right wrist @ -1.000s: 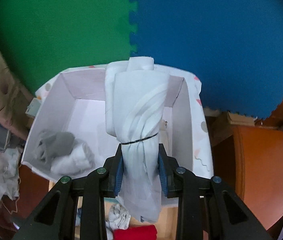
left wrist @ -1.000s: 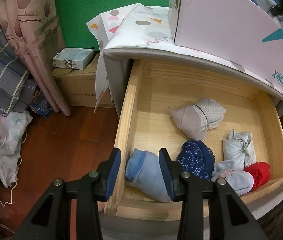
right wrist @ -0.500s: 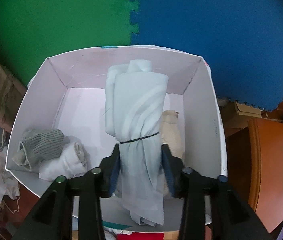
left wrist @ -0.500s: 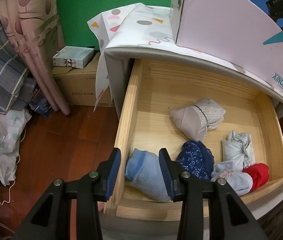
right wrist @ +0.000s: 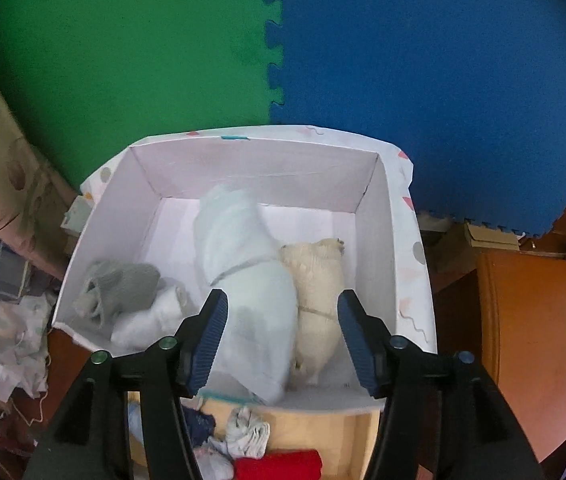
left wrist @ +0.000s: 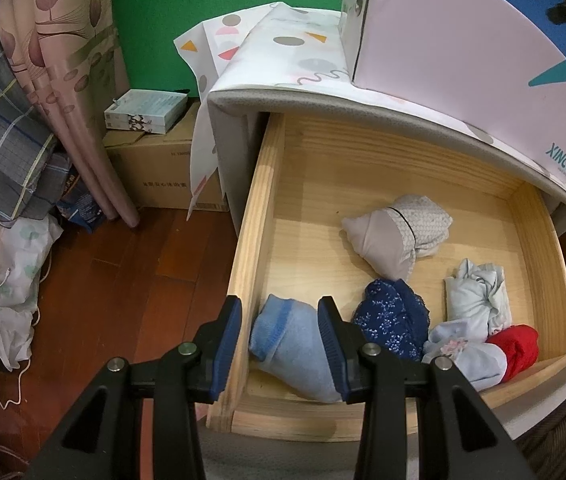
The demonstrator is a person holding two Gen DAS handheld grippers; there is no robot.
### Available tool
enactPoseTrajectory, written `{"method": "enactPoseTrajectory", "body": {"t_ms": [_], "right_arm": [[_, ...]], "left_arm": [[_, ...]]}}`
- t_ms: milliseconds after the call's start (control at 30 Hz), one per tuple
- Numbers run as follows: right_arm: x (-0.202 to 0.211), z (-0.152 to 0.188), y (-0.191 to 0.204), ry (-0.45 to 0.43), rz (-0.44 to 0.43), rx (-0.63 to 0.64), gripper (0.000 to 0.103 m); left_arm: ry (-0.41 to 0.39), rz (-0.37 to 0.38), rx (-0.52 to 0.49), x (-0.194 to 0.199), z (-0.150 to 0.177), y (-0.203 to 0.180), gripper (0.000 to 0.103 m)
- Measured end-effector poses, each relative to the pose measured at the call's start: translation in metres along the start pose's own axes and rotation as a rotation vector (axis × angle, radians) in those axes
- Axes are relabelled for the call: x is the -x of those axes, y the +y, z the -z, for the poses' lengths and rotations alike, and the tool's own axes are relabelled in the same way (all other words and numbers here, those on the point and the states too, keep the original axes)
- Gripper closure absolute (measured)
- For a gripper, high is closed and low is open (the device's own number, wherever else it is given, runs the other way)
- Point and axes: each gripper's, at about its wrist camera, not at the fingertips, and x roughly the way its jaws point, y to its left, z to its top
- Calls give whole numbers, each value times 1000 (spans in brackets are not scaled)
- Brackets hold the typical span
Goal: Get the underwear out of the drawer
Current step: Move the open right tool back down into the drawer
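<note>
The left tool (left wrist: 279, 344) hangs over the front left corner of the open wooden drawer (left wrist: 257, 240), its blue pads parted and astride the drawer's left wall, pressing on nothing. Just under it, against that wall, lies a light blue rolled bundle (left wrist: 295, 348). Beside that sits a navy floral bundle (left wrist: 393, 318), then a pale blue one with a small print (left wrist: 465, 358) and a red one (left wrist: 517, 346) at the front right corner. Further in are a crumpled pale blue piece (left wrist: 477, 294) and a beige-and-grey bundle (left wrist: 399, 236) near the middle of the drawer floor.

The right tool (right wrist: 281, 336) hovers above the near edge of a white cardboard box (right wrist: 387, 240) standing on the patterned cloth (left wrist: 283, 56) on top of the cabinet. Its jaws are opening, and the pale blue rolled underwear (right wrist: 243, 264), blurred, lies between them in the box, free of both pads. A cream bundle (right wrist: 319, 296) touches its right side; a grey bundle (right wrist: 123, 284) and a white one (right wrist: 151, 316) rest in the box's left corner. Behind the box stand green (right wrist: 123, 60) and blue foam mats (right wrist: 423, 80).
</note>
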Motion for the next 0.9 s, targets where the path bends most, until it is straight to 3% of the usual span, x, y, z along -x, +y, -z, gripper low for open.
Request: {"method": "enactPoseTrajectory", "body": {"t_ms": [300,500,667,900], "right_arm": [[34,62,-16,57,-51,60,48],[33,113,-26,119,-69,85,48],[4,159,-28,239,-93,120,47],[-80,210,-25,474,-128,121,46]], "left_arm": [[11,-14,-13,-2,1,-4,63],[15,-15,-12,-3,1,-4,63],[20,-14,-15,-3,0,-4,63],[24,-13,-6,-4,0,-3,63]]}}
